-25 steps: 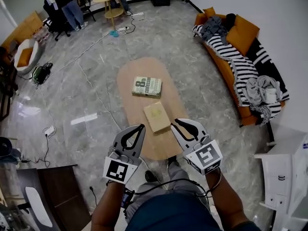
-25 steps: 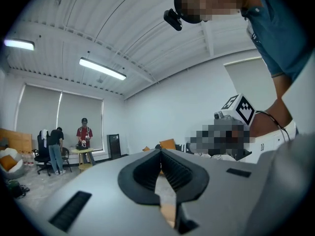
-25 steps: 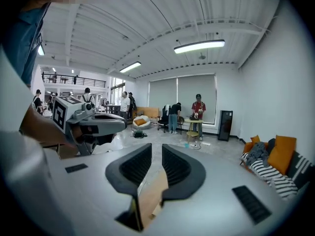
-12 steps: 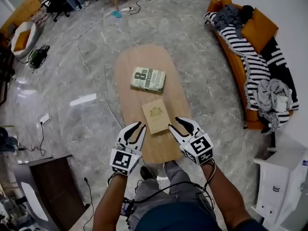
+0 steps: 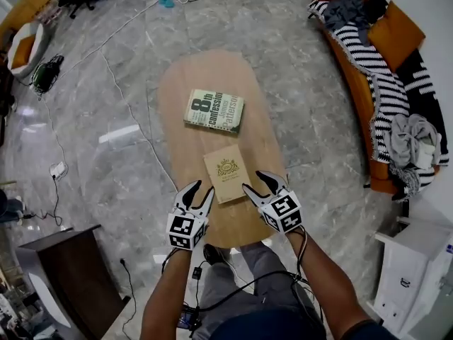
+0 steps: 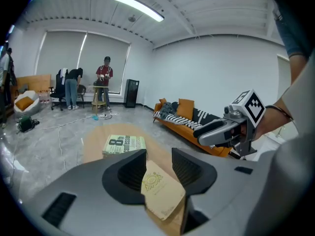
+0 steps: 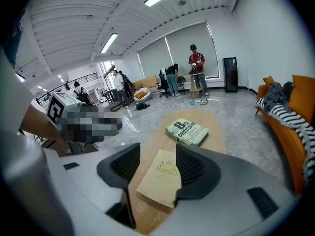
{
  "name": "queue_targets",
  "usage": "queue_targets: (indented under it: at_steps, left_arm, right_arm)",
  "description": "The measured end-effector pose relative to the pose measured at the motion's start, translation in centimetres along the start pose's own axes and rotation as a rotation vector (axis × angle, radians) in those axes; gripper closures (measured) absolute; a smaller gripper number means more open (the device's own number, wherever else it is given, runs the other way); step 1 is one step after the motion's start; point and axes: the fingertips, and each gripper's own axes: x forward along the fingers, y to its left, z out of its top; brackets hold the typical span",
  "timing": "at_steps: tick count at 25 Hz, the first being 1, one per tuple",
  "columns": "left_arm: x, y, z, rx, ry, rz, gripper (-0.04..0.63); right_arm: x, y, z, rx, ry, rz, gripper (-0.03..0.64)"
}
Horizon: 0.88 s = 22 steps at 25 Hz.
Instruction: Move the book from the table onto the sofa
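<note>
A thin tan book lies on the near half of the oval wooden table. Beyond it lies a thicker green-and-white book. My left gripper hovers just left of the tan book's near end, and my right gripper just right of it. Both stand open with nothing between the pads, and their jaws have just been opening. In the left gripper view the tan book shows past the open left gripper. The right gripper view shows it beyond the right gripper. The orange sofa stands at the right.
Striped blankets and clothes cover much of the sofa. A white cabinet stands near right, a dark cabinet near left. Cables trail over the grey floor. People stand by a round table far off.
Both grippers have come down and forward towards the near end of the table, on either side of the tan book. Their jaws have spread wider.
</note>
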Motion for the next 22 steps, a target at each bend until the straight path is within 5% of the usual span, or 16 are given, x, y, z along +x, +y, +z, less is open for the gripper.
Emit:
queue_targets:
  at_steps: [8,22]
  left_arm:
    - [6.4,3.6,-8.9,-0.09,0.111,0.036,0.442]
    - [12.5,6.9,-19.4,-0.253,0.184,0.064,0.415]
  right_arm:
    - [6.9,-3.5,-7.7,0.053,0.111,0.041,0.373]
    - [14.4,-5.7,-16.8,0.234,0.223,0.093,0.335]
